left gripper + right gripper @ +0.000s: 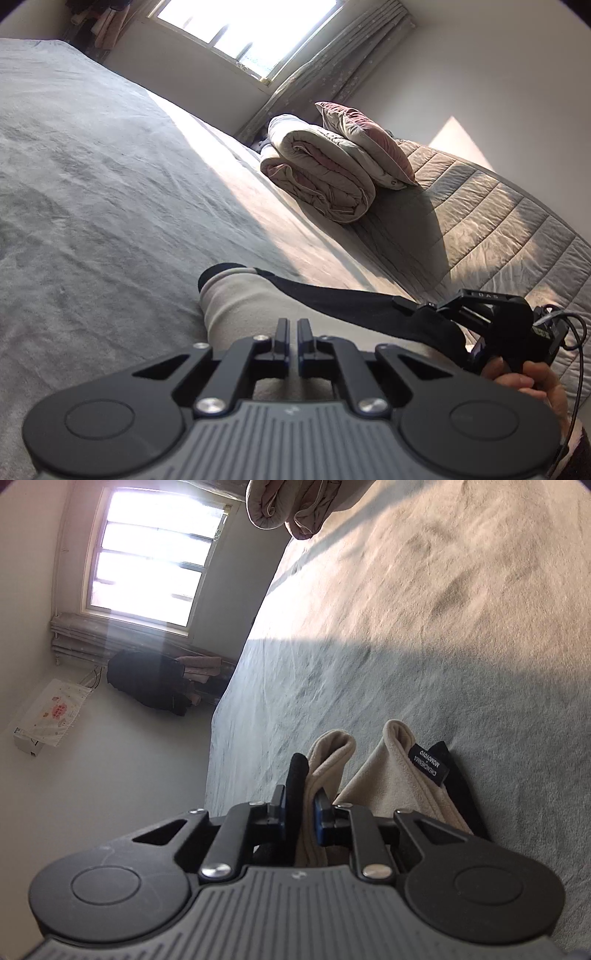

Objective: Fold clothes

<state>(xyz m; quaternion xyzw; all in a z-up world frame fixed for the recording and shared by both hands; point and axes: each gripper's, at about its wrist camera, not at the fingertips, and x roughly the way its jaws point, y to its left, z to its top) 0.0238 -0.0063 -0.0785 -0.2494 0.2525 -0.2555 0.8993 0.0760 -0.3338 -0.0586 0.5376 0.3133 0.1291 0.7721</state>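
Right tongs (pixel 299 805) grasp the beige fleece garment (pixel 402 775) with black lining on the bed (pixel 443 627); left tongs (pixel 293 334) clenched, holding nothing visible

Our left gripper (pixel 293 332) holds its fingers nearly together with only a thin gap between them. Our right gripper (pixel 300 805) has its fingers clamped, and our right hand (pixel 524 380) grips its handle.

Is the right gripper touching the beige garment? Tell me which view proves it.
Touching. The right wrist view shows the right gripper with its fingers closed on a fold of the beige garment, cloth and black trim pinched between them.
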